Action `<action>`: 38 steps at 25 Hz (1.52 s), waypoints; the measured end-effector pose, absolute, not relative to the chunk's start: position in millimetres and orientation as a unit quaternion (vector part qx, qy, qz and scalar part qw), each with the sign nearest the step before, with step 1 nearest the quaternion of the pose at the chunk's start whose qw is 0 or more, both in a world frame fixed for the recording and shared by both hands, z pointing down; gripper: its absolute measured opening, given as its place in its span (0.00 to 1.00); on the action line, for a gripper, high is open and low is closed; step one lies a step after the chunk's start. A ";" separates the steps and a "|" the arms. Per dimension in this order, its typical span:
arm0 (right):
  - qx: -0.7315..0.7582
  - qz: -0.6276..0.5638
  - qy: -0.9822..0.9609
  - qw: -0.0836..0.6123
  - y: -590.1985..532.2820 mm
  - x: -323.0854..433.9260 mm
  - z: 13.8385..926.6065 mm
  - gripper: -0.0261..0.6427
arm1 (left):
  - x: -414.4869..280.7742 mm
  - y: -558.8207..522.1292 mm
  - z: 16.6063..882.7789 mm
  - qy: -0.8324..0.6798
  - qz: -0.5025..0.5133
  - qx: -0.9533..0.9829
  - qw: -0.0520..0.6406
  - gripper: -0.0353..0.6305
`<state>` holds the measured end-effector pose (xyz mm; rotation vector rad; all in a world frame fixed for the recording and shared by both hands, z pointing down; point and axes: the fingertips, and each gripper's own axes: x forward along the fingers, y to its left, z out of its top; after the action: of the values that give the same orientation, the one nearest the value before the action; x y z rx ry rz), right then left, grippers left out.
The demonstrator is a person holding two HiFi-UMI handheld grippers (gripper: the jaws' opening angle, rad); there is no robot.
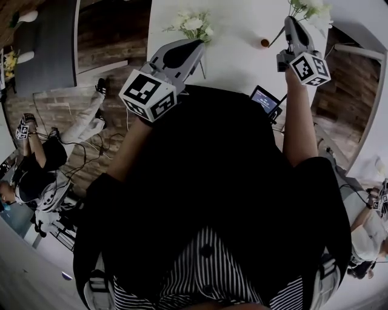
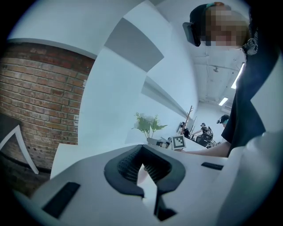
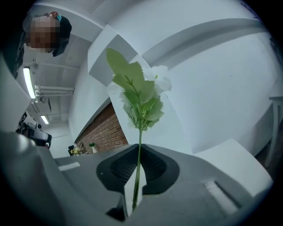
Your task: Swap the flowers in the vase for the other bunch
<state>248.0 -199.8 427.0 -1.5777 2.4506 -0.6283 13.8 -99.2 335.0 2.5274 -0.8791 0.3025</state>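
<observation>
My right gripper (image 1: 290,22) is held over the white table (image 1: 242,66), shut on the thin green stem of a bunch with green leaves and white blooms (image 1: 312,9). In the right gripper view the stem (image 3: 139,154) runs up between the closed pads and the leaves (image 3: 139,95) spread above them. My left gripper (image 1: 202,43) hangs over the table with its jaws closed and no stem seen between them (image 2: 143,151). A second white bunch (image 1: 193,24) sits just beyond its tip. A small brown round thing (image 1: 265,43) is on the table between the grippers.
A small device with a lit screen (image 1: 267,100) lies at the table's near edge. The left gripper view shows the held bunch (image 2: 148,124) beside the right gripper's marker cube (image 2: 178,142). People sit on the floor at left (image 1: 36,157) and right (image 1: 370,230).
</observation>
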 end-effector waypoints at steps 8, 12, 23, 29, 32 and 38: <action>-0.527 -0.195 0.824 0.067 -207.7 231.3 436.9 0.06 | 13.2 -97.1 336.4 -0.321 0.112 0.914 0.222 0.06; -0.515 -0.218 0.827 0.059 -197.3 220.5 464.1 0.06 | 8.7 -98.1 338.2 -0.321 0.111 0.914 0.224 0.06; -0.473 -0.254 0.842 -0.053 -161.0 198.3 510.1 0.22 | 16.7 -103.9 337.1 -0.308 0.070 0.919 0.236 0.06; -0.462 -0.256 0.846 -0.075 -140.4 208.7 502.0 0.24 | 26.0 -112.6 336.0 -0.297 0.063 0.923 0.236 0.06; -0.468 -0.255 0.844 -0.059 -126.0 225.9 475.4 0.24 | 41.1 -114.6 328.2 -0.287 0.061 0.927 0.232 0.06; -0.470 -0.240 0.849 -0.026 -110.5 229.8 411.5 0.22 | 66.0 -131.1 338.3 -0.271 0.059 0.934 0.227 0.06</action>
<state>229.8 -110.5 411.5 -1.5005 2.7128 -0.7670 66.0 -131.1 338.3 2.5719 -0.7458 0.1628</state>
